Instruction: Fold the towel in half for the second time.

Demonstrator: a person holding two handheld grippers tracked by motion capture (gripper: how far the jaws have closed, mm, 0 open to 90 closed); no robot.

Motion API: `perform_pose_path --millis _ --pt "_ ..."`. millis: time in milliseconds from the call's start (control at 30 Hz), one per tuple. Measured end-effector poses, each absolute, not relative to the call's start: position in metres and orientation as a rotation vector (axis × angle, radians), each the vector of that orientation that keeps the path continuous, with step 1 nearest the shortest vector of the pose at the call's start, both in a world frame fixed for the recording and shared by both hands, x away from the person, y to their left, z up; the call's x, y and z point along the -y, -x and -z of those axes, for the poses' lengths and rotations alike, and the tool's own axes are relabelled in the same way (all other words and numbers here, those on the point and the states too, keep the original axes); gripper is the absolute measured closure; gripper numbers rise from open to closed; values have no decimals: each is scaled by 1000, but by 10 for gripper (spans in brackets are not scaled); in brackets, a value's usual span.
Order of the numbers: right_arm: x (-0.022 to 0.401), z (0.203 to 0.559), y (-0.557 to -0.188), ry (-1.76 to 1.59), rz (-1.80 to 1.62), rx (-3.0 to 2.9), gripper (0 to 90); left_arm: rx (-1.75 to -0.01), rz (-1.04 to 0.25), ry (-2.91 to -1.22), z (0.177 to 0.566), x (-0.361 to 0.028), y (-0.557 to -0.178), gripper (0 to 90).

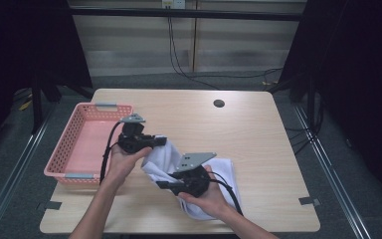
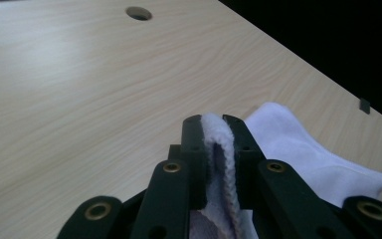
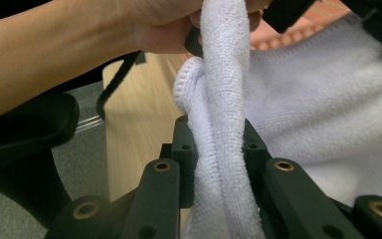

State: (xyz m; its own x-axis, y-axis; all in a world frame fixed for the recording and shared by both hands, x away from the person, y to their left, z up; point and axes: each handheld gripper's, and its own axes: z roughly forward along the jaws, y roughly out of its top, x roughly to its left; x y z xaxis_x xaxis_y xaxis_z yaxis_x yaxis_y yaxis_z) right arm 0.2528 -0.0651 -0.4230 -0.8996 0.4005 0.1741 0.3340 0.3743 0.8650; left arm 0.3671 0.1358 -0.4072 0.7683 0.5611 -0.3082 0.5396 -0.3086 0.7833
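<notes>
1. Left gripper (image 1: 160, 141), left of centre in the high view, is clamped on a fold of the white towel (image 1: 166, 157); its own view shows the hem pinched between the jaws (image 2: 219, 144).
2. Right gripper (image 1: 160, 184), lower centre, grips the same towel, a thick roll squeezed between its jaws (image 3: 219, 149).
3. The towel hangs between the two grippers, its far part resting on the table (image 1: 258, 134) at lower centre.
4. A pink basket (image 1: 74, 137) sits at the table's left edge.
</notes>
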Motion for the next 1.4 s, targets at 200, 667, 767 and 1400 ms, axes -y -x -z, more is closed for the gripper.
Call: perform_pose_path --millis 200,667,767,1400 --pt "111 430 -237 -816 -1570 -2480 758 -782 33 -2007 411 -92 -370 807" --pt "197 458 -199 -1089 -1478 -2345 699 -716 135 -2119 444 7 -371 780" --pt "211 463 -197 -1135 -1456 -2334 671 -725 138 -2138 455 23 -371 772" --pt "272 449 -186 -1331 -1339 -2150 284 -750 65 -1998 433 8 -371 448"
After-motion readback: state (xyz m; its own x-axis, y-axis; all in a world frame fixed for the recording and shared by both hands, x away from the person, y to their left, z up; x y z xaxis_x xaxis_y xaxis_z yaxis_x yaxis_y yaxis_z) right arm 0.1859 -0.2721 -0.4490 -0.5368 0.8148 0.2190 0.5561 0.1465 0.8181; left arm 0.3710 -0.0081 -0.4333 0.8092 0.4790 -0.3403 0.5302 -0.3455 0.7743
